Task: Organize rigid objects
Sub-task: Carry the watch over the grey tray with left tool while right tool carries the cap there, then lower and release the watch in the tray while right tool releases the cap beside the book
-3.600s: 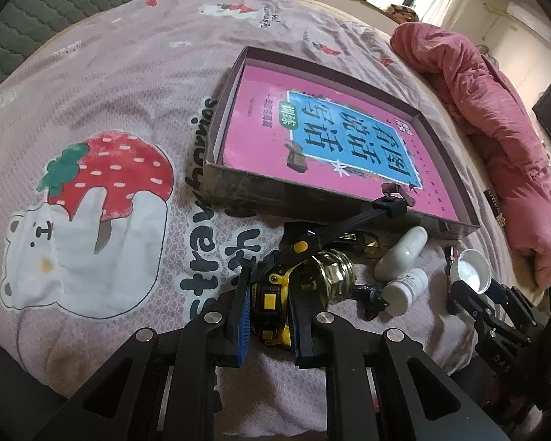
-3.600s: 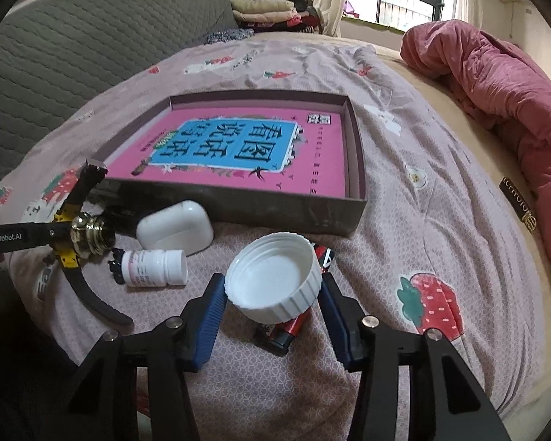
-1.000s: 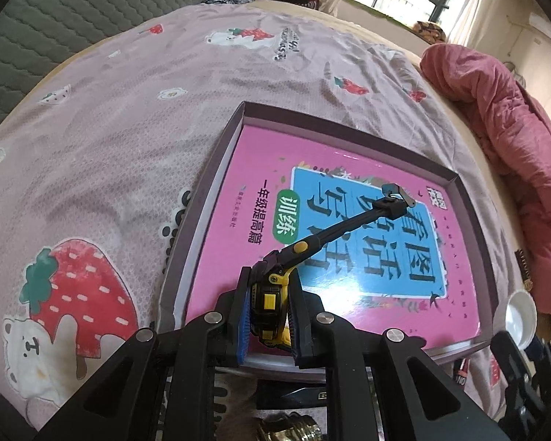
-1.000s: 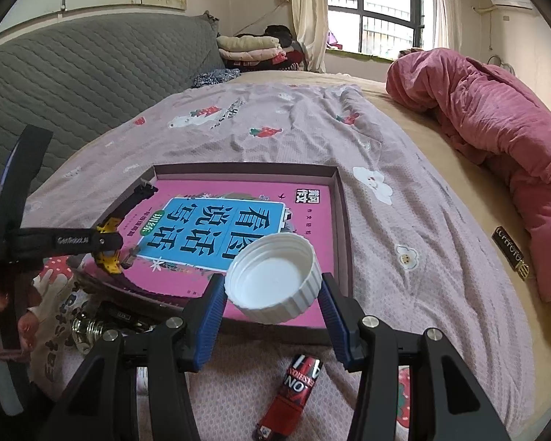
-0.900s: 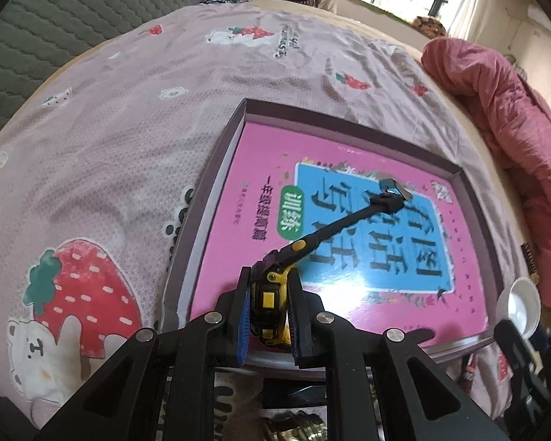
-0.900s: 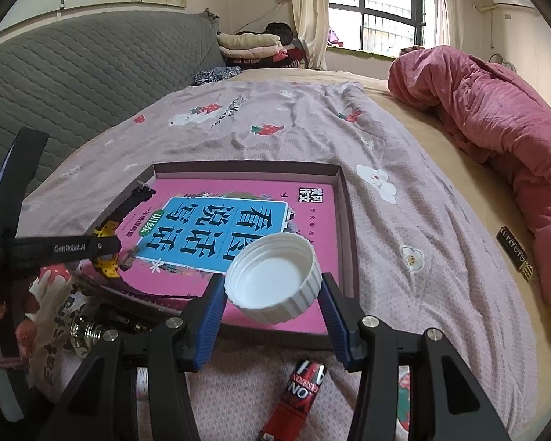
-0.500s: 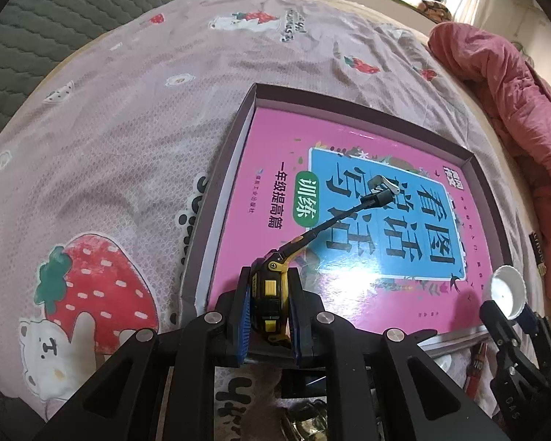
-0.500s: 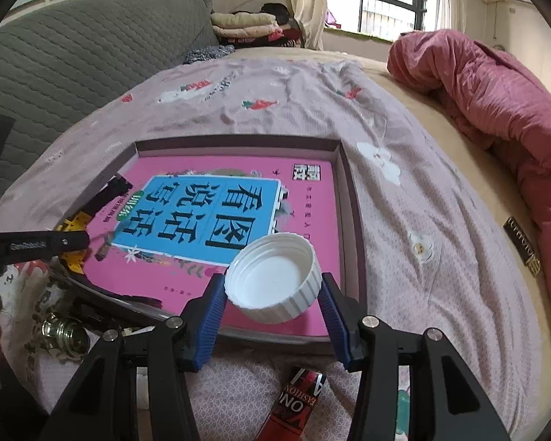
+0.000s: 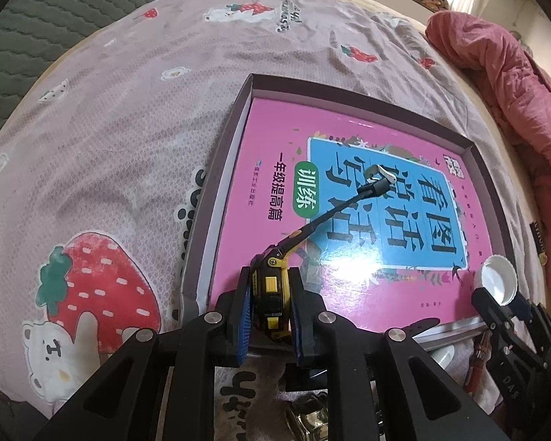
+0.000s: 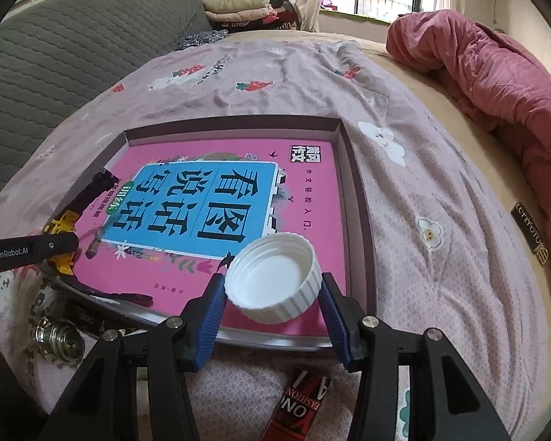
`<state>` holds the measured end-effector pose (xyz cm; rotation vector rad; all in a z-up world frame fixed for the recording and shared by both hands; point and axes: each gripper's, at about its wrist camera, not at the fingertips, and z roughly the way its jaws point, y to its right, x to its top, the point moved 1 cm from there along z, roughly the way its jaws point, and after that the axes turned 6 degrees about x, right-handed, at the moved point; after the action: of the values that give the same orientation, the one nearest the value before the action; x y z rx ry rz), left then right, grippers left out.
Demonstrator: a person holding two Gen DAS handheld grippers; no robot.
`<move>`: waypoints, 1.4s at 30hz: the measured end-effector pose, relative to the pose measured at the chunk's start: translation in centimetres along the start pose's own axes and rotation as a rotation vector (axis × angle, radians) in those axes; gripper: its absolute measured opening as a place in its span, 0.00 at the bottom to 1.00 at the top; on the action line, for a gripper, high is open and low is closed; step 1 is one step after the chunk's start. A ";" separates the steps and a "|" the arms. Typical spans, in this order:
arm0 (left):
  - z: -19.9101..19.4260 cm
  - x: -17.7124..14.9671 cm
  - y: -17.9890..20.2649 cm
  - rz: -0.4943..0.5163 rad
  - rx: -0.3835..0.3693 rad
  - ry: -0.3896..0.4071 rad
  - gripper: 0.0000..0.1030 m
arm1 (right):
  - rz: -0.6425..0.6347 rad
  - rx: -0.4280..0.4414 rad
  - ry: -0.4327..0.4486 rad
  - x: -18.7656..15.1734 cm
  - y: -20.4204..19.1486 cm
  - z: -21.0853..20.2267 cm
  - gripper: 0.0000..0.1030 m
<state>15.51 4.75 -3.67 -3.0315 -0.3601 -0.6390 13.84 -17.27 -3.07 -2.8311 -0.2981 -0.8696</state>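
A shallow purple box [image 9: 216,169] lined with a pink book lies on the bedspread. My left gripper [image 9: 270,307] is shut on a yellow and black clamp tool [image 9: 272,286], held over the box's near left corner with its black arm [image 9: 334,209] reaching over the book. The tool also shows at the left of the right wrist view [image 10: 60,229]. My right gripper [image 10: 272,307] is shut on a white plastic lid [image 10: 273,275], open side up, over the box's near right part [image 10: 352,191]. The lid also shows in the left wrist view [image 9: 497,283].
In front of the box on the bed lie a brass knob [image 10: 57,336], a red and black lighter [image 10: 301,404] and a dark item [image 10: 88,318]. A pink quilt [image 10: 496,73] is heaped at the right. A grey padded headboard [image 10: 55,55] runs along the left.
Both grippers lifted their objects from the bed in front of the box and carried them forward over it. In the last half second both sank a little closer to the book.
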 end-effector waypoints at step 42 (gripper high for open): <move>-1.6 -1.1 -1.2 0.000 0.044 -0.016 0.24 | 0.009 -0.062 -0.063 0.1 0.3 -1.1 0.59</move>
<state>13.63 5.55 -2.69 -2.9966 -0.3701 -0.5983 13.43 -17.73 -2.18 -2.9191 -0.2714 -0.8022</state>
